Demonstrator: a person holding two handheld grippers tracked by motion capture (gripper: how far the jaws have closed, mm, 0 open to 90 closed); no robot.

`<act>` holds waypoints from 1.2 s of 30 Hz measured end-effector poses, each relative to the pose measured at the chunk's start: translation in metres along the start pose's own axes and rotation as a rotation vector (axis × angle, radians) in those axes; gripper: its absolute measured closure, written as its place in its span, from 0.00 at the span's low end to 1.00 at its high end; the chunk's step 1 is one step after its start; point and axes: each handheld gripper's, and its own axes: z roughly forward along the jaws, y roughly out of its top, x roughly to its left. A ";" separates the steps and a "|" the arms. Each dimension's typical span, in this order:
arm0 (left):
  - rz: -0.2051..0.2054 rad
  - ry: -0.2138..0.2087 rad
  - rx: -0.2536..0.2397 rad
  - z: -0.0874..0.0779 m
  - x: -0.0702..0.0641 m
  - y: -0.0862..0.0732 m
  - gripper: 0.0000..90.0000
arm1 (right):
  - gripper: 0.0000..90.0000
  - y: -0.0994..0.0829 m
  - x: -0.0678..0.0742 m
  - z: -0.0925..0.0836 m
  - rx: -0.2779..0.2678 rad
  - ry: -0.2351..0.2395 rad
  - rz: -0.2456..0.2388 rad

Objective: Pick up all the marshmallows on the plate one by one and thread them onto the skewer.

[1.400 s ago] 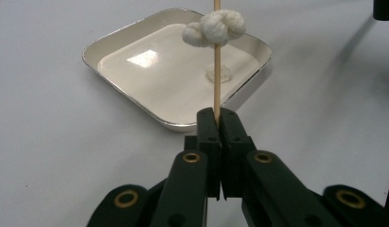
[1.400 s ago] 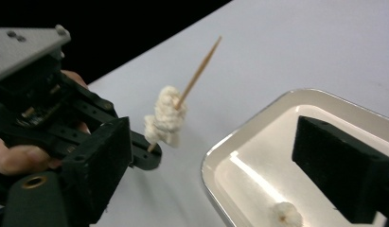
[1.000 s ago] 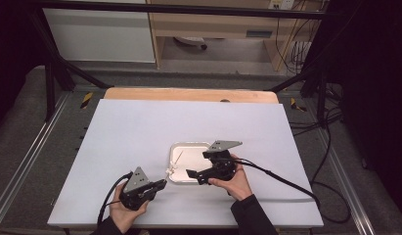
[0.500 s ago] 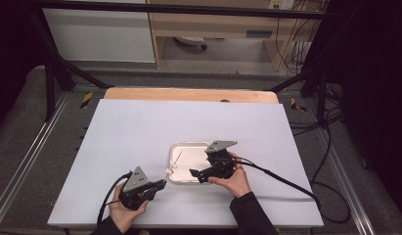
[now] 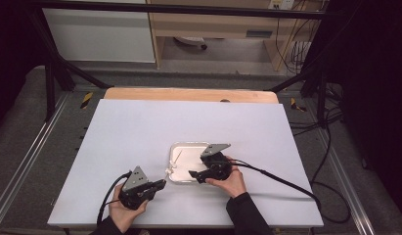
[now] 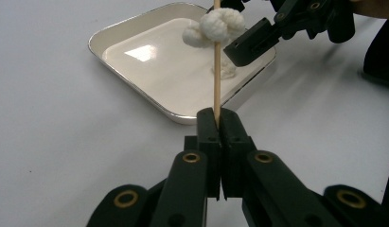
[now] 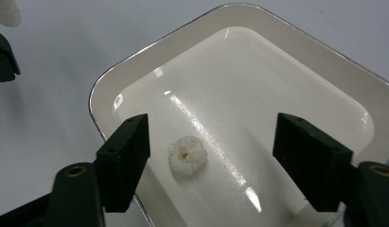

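Tray: a shallow rectangular white enamel tray with rounded corners and a thin metallic rim [image 5: 175, 147] is being seen lying on the white tabletop [image 5: 140, 132], near its front edge, between the two grippers.
Tray contents: one small, round, lumpy white piece with a pinhole in its middle [image 7: 187, 156] is being seen resting loose on the glossy tray floor, near a corner; its material cannot be told.
Skewer: a thin, straight wooden skewer [image 6: 216, 66] is being held by one end and is being pointed out over the tray's near edge.
Skewer load: two knobbly white puffed pieces [image 6: 216, 26] are being carried partway up the skewer, touching one another; the skewer's far tip is being cut off by the top edge of the left gripper view.
Left gripper: the black left gripper [image 6: 216, 118] is being kept pinched tight on the skewer's lower end, jaws pressed together with only the stick between them.
Right gripper: the black right gripper [image 7: 216, 161] is being held spread wide above the tray, nothing between its jaws, the loose white piece lying below and between them, nearer one jaw.
Hands: a hand [image 5: 231, 182] is being seen wrapped around the right gripper, another [image 5: 122, 211] around the left.
Hard to make out: in the high view the skewered pieces are being shown only as small white specks at the tray's near-left corner.
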 end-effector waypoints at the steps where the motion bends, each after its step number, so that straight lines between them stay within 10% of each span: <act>1: -0.001 0.000 0.000 0.000 0.000 0.000 0.98 | 0.38 0.000 0.000 0.001 0.002 0.001 -0.009; 24: 0.003 -0.004 -0.001 0.000 -0.001 0.000 0.98 | 0.77 -0.009 0.007 0.008 0.021 0.043 -0.100; 36: 0.005 -0.004 -0.001 0.000 -0.001 0.001 0.98 | 0.81 -0.005 0.006 0.002 0.002 0.057 -0.050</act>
